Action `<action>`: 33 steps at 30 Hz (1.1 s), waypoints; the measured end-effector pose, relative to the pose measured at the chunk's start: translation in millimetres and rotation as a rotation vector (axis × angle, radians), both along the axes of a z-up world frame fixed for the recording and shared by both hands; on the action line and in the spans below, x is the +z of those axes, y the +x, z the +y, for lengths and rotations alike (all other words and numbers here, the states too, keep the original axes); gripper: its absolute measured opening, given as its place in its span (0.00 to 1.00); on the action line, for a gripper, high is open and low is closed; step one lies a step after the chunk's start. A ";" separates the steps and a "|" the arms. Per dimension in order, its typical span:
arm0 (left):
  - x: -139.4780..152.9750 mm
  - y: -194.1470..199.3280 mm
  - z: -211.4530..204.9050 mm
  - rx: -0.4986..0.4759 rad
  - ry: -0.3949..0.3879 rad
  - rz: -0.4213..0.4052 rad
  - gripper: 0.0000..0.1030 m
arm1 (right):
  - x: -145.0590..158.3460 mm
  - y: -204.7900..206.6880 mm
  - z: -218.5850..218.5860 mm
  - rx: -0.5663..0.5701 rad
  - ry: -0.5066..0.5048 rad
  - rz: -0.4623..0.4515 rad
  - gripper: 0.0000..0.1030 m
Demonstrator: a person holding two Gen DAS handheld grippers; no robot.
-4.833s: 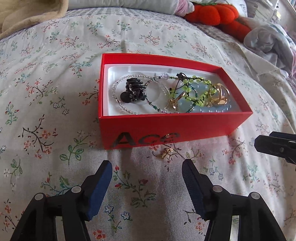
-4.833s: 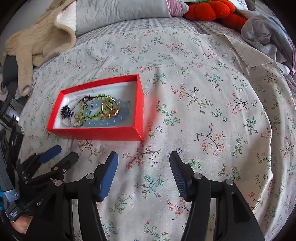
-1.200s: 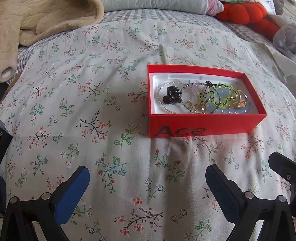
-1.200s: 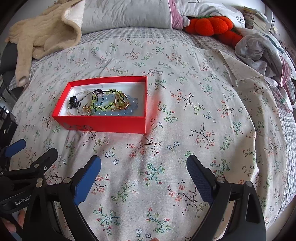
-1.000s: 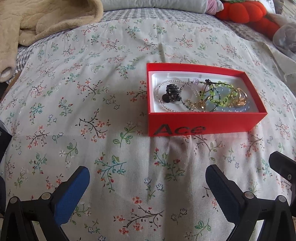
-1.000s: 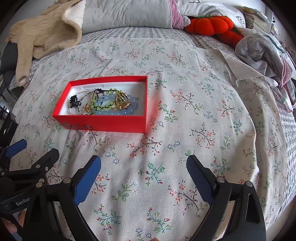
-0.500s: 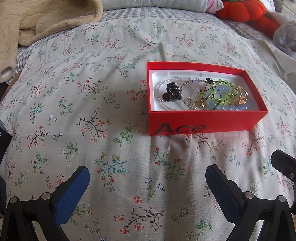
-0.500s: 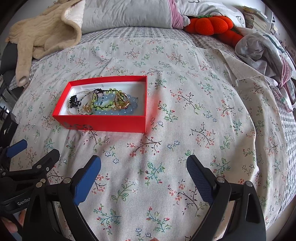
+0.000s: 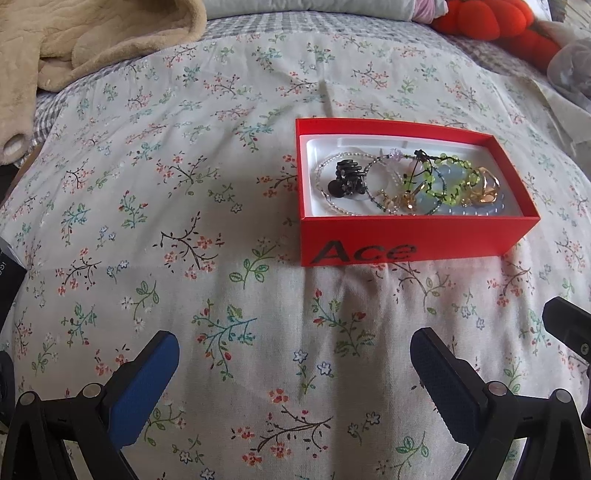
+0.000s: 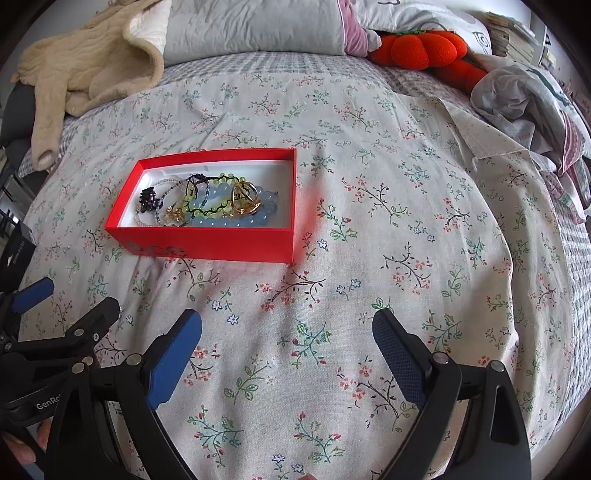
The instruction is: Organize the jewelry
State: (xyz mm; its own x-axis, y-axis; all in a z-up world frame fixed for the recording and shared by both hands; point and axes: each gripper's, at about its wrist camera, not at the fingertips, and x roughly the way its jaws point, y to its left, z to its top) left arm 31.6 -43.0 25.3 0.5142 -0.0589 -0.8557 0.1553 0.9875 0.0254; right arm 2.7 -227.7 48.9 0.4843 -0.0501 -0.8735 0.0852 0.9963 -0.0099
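Observation:
A red box (image 9: pixel 413 242) (image 10: pixel 221 240) with a white lining sits on the floral bedspread. Inside lie a black hair clip (image 9: pixel 345 181) (image 10: pixel 149 199), a green bead bracelet (image 9: pixel 439 181) (image 10: pixel 210 197), pale blue beads (image 9: pixel 476 208) (image 10: pixel 240 219), gold pieces (image 9: pixel 484 186) (image 10: pixel 245 197) and thin beaded strands. My left gripper (image 9: pixel 295 365) is open wide, low and well in front of the box, holding nothing. My right gripper (image 10: pixel 288 347) is open too, in front and to the right of the box. The left gripper (image 10: pixel 70 310) also shows at the right wrist view's lower left.
A beige fleece garment (image 9: pixel 74 48) (image 10: pixel 81 70) lies at the far left. An orange pumpkin plush (image 10: pixel 424 50) and crumpled clothes (image 10: pixel 528 107) sit far right, a grey pillow (image 10: pixel 255 26) at the back. Open bedspread (image 10: pixel 406 206) stretches right of the box.
Since 4.8 s ago both grippers have opened wide and pulled back from the box; a small gold piece then lying in front of the box no longer shows. Little differs over the last second.

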 end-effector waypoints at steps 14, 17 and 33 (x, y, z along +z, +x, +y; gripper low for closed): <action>-2.1 -1.1 -1.1 -0.001 0.005 0.007 1.00 | 2.1 0.5 -1.3 -0.010 0.004 -0.008 0.92; -1.8 -1.6 -1.8 -0.004 0.006 0.007 1.00 | 1.4 0.5 -0.8 -0.011 0.006 -0.005 0.92; -2.1 -8.2 -4.4 -0.025 -0.003 0.036 1.00 | 11.4 -5.2 4.4 -0.011 0.032 -0.008 0.92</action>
